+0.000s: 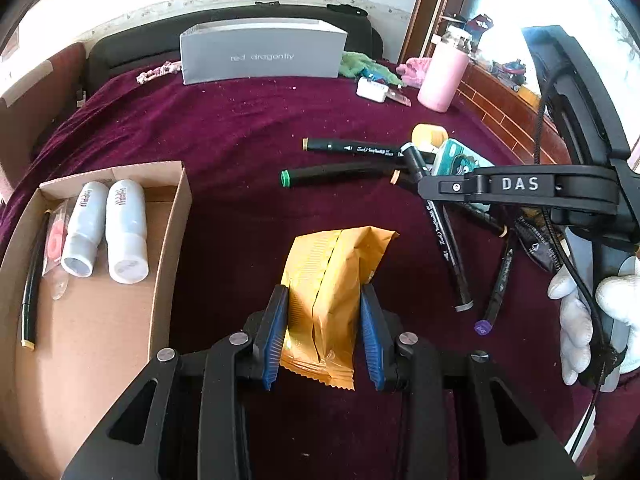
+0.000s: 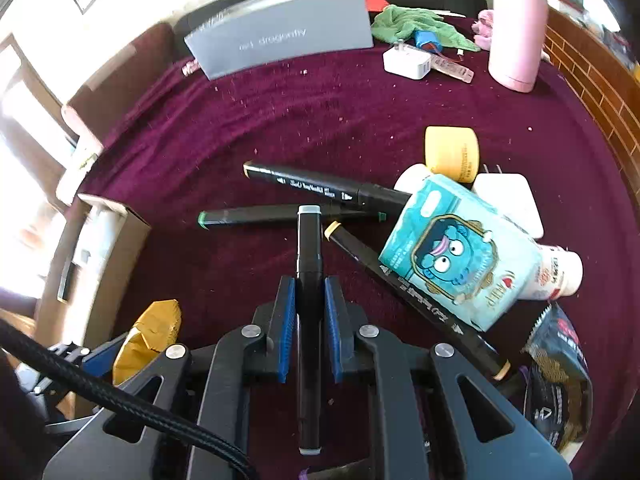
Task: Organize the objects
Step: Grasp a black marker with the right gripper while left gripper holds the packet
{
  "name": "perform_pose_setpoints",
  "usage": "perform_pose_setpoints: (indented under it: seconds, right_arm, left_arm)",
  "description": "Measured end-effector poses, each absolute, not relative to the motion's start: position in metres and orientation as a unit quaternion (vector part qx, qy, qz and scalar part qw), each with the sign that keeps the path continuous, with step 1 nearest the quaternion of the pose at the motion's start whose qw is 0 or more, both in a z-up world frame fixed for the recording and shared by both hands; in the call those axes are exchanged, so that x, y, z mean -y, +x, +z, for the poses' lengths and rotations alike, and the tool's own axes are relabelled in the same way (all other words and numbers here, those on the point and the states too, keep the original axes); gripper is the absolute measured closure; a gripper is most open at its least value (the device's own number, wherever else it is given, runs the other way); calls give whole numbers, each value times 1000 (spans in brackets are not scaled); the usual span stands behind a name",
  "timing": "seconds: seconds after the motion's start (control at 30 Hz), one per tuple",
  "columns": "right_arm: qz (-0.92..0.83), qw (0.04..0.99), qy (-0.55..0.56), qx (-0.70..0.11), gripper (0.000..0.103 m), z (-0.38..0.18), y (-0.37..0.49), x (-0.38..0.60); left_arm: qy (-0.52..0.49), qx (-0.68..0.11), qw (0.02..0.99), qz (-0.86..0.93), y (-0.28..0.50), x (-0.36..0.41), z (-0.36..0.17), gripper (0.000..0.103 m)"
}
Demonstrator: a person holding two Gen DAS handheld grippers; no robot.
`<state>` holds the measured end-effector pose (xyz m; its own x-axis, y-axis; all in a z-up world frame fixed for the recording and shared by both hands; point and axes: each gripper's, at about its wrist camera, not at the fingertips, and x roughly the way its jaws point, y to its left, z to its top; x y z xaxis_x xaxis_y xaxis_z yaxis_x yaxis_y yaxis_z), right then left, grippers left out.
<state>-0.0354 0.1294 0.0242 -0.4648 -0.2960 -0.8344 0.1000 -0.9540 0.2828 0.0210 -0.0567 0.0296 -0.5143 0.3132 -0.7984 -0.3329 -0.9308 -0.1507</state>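
Note:
My left gripper is shut on a yellow snack packet, its blue pads pressing both sides, just right of an open cardboard box. The box holds two white bottles, a black marker and a small pink packet. My right gripper is shut on a black marker with grey caps, which runs straight along the fingers. Around it lie more black markers, a teal tissue pack, a yellow tub, a white bottle and a dark packet.
A maroon cloth covers the table. At the back stand a grey box and a pink flask, with a white charger and a green cloth between. A gloved hand holds the right gripper.

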Motion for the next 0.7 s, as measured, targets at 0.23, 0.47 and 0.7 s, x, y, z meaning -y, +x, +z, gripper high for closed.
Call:
perform_pose_setpoints:
  seconds: [0.23, 0.47, 0.7]
  right_arm:
    - [-858, 136, 476, 138, 91, 41, -18, -135]
    - [-883, 141, 429, 128, 90, 71, 8, -128]
    - [-896, 163, 396, 119, 90, 99, 28, -109]
  left_arm:
    - [-447, -7, 189, 874, 32, 60, 36, 73]
    - [-430, 4, 183, 884, 45, 71, 48, 73]
    - [-408, 15, 173, 897, 62, 90, 64, 73]
